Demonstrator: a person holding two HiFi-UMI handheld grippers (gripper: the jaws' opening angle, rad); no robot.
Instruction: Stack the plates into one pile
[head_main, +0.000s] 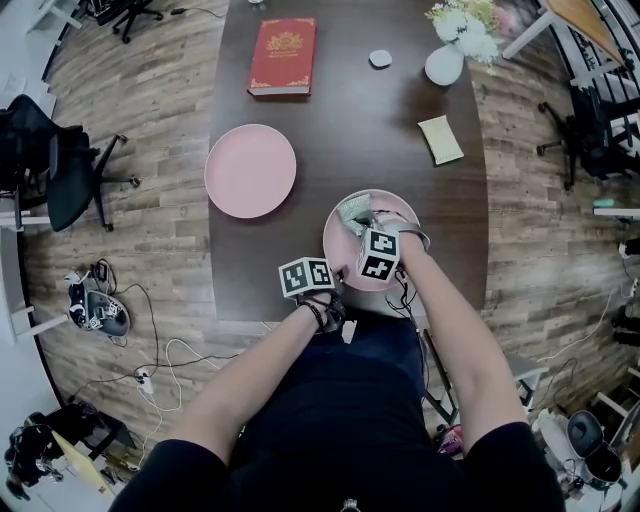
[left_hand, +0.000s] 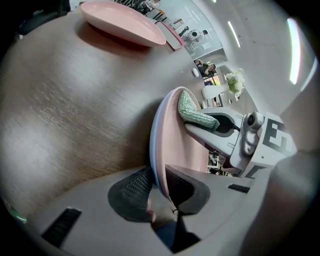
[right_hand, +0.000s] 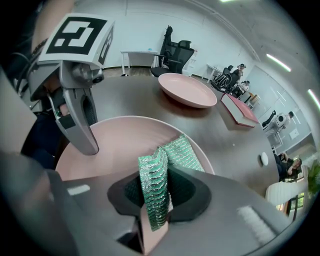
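- At the far left, off the table (head_main: 350, 130), a black office chair (head_main: 60, 170) stands on the wood floor; a pair of shoes (head_main: 97, 308) lies nearer to you beside loose cables.
- The first pink plate (head_main: 250, 170) lies flat on the left part of the table, empty; it is well apart from the other plate, so the two are not yet in one pile.
- A red book (head_main: 283, 55) lies closed at the far side, beyond that plate.
- Your left gripper (left_hand: 159, 186) pinches the near-left rim of the second pink plate (right_hand: 125, 145); its dark pads sit one on each face of the rim, pressed onto it.
- That second plate is at the near edge of the table, right in front of you; whether it is raised off the wood you cannot tell here.
- Your right gripper (right_hand: 155, 195) comes in over the same plate from the right; its jaws clamp a folded green scouring cloth (right_hand: 180, 152), whose free end lies on the plate's rim; a pink edge shows below the cloth between the jaws, and what it belongs to is unclear.
- A small white round object (head_main: 380, 58) sits at the far side, right of the book.
- A pale yellow pad (head_main: 440, 138) lies on the right part of the table.
- A white vase (head_main: 444, 65) with pale flowers (head_main: 465, 20) stands at the far right corner.
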